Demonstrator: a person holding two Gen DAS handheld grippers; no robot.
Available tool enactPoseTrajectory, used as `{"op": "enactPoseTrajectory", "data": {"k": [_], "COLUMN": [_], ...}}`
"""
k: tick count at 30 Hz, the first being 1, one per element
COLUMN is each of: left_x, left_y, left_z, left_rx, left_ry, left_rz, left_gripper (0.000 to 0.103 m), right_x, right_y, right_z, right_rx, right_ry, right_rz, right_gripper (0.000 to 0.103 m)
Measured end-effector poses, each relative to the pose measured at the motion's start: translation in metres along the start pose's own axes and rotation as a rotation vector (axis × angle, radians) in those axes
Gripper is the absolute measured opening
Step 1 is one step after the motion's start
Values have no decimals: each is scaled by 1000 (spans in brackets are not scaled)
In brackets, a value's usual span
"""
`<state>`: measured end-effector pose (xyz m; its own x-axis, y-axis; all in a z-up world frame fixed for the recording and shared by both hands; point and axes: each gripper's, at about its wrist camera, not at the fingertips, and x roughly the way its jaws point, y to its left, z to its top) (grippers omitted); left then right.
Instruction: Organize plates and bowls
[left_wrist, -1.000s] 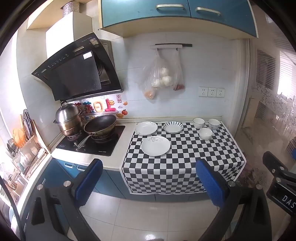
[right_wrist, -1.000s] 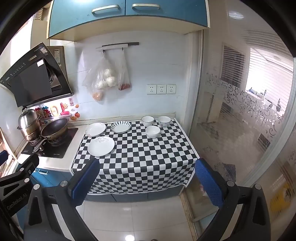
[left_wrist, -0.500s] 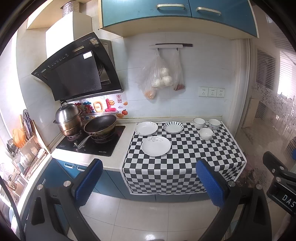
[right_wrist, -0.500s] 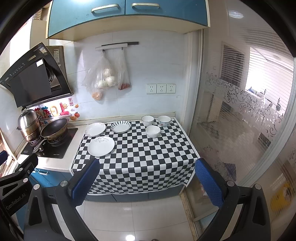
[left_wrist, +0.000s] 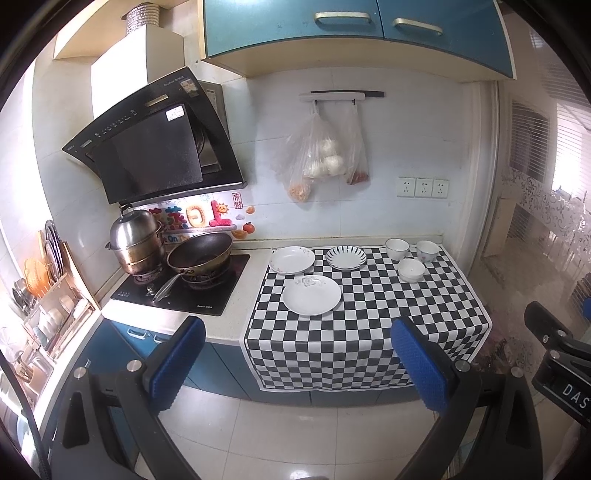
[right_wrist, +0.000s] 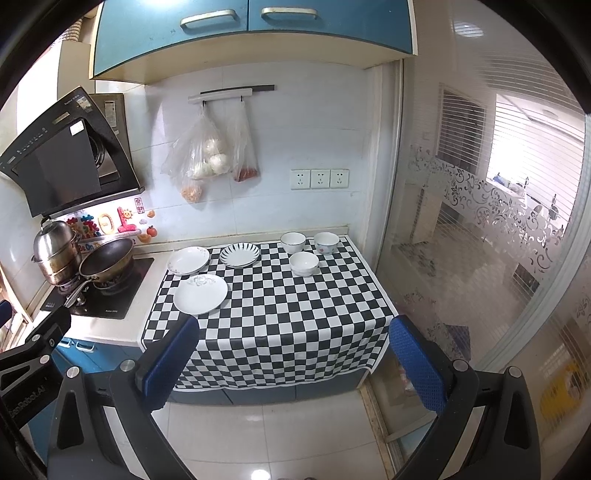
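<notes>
Three plates lie on the checkered cloth (left_wrist: 369, 317): a white plate (left_wrist: 311, 295) in front, a floral plate (left_wrist: 291, 259) behind it, a blue-striped plate (left_wrist: 346, 257) to the right. Three white bowls (left_wrist: 411, 270) stand at the cloth's back right. The right wrist view shows the same plates (right_wrist: 200, 294) and bowls (right_wrist: 303, 263). My left gripper (left_wrist: 299, 363) and my right gripper (right_wrist: 291, 362) are both open and empty, held well back from the counter, above the floor.
A stove with a wok (left_wrist: 199, 254) and a steel pot (left_wrist: 136, 242) stands left of the cloth. A dish rack (left_wrist: 40, 310) is at far left. Plastic bags (left_wrist: 321, 158) hang on the wall. A glass partition (right_wrist: 498, 240) bounds the right.
</notes>
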<state>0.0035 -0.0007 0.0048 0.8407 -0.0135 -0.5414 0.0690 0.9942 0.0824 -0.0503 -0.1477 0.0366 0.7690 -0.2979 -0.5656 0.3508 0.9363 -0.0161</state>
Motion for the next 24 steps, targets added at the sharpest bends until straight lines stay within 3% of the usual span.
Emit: {"op": "enactPoseTrajectory", "data": {"k": [24], "left_x": [9], "left_y": [4], "left_z": [8], "left_rx": [-6], "left_ry": [-4], "left_rz": [-2], "left_gripper": [103], "right_x": [6], "right_y": [-4], "right_z": [6], "right_rx": [9], "right_ry": [-6], "right_rz": [-10], "right_gripper": [103]}}
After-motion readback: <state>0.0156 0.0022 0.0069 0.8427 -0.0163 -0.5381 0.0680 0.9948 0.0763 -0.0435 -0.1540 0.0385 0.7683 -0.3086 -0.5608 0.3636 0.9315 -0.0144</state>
